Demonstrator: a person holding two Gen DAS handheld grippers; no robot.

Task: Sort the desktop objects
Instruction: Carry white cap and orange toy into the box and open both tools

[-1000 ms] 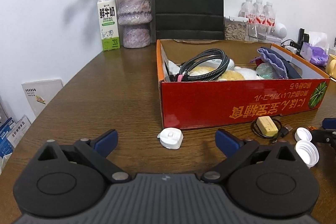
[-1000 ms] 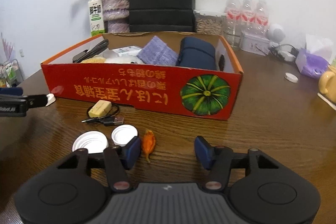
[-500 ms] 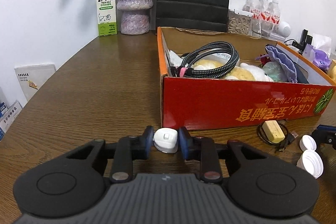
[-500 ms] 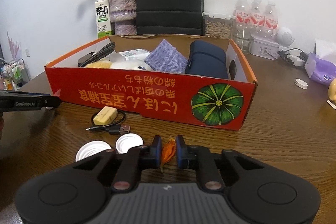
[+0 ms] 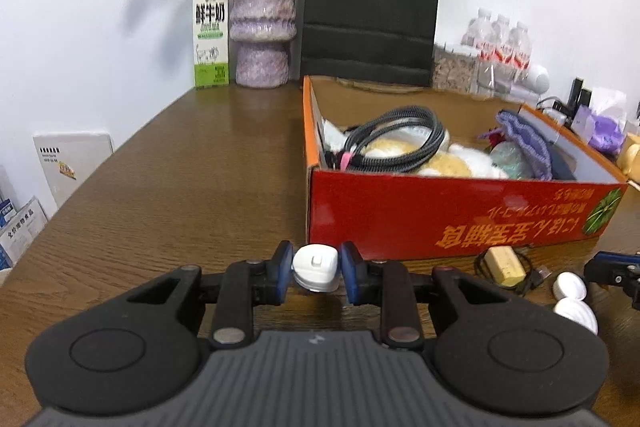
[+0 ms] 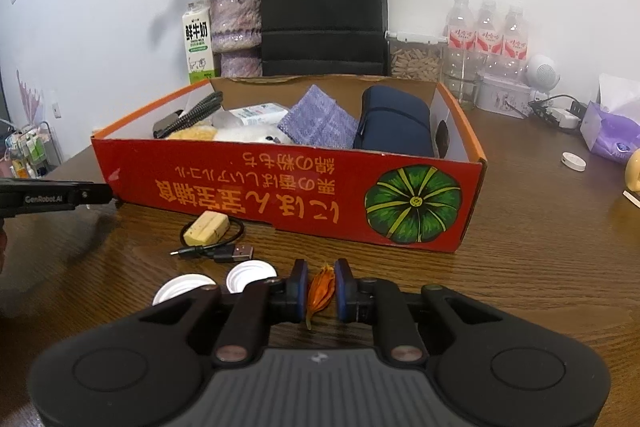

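My left gripper (image 5: 315, 269) is shut on a small white plastic piece (image 5: 315, 265), held just above the wooden table beside the near left corner of the red cardboard box (image 5: 460, 223). My right gripper (image 6: 321, 289) is shut on a dried orange flower (image 6: 320, 290), low over the table before the box's (image 6: 280, 195) pumpkin-printed front wall. The box holds a braided cable, a plush toy, a purple cloth and a dark blue pouch. In the right wrist view the left gripper (image 6: 56, 197) reaches in from the left edge.
Two white bottle caps (image 6: 251, 271) and a yellow block with a black USB cable (image 6: 206, 227) lie on the table in front of the box. A milk carton (image 5: 211, 35), a vase, a black paper bag (image 5: 372, 11) and water bottles stand along the back wall.
Both grippers went from open to shut: the left closed on the white piece, the right on the orange flower. Neither hand shifted much.
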